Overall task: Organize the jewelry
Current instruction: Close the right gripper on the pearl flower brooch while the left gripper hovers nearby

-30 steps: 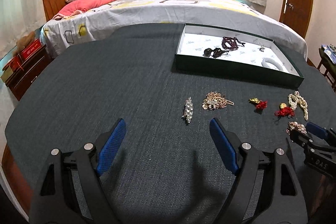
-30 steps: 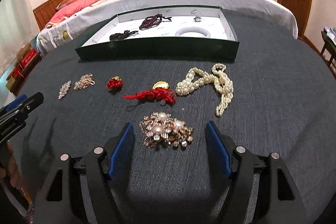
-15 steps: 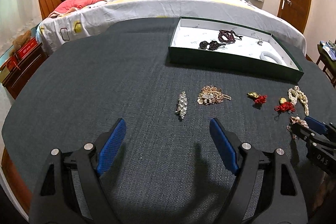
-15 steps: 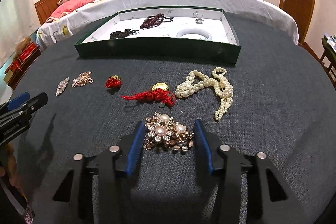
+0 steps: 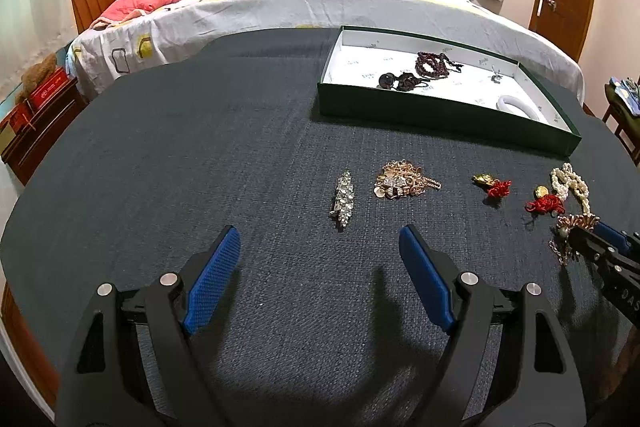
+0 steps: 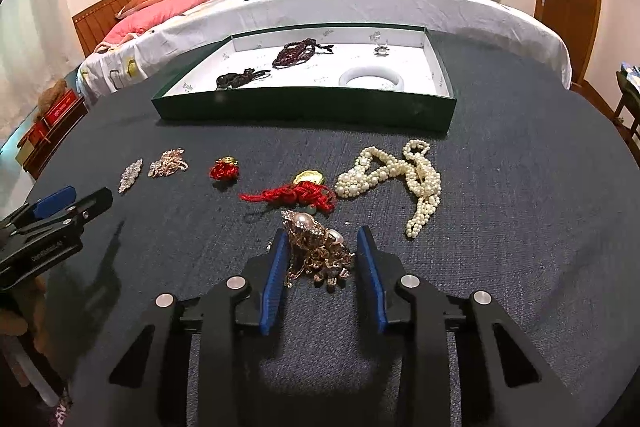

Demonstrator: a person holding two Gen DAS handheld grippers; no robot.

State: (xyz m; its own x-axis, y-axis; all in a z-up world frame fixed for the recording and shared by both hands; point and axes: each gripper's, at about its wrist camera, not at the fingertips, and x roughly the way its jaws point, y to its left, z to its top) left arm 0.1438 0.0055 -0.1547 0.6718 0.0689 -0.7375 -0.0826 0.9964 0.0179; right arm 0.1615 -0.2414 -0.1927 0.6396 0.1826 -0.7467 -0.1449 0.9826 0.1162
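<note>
I had the right gripper (image 6: 322, 259) pinching the brooch (image 6: 316, 247) on the cloth (image 6: 520, 227) just short of the tray (image 6: 304, 103) — its likely home. The left gripper (image 5: 320, 267) sat spread wide near the pin (image 5: 343, 198) — probably lined up for it

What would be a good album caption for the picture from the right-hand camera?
Right gripper closing around a gold-and-pearl brooch on the dark cloth, the green jewelry tray waiting beyond.
</note>
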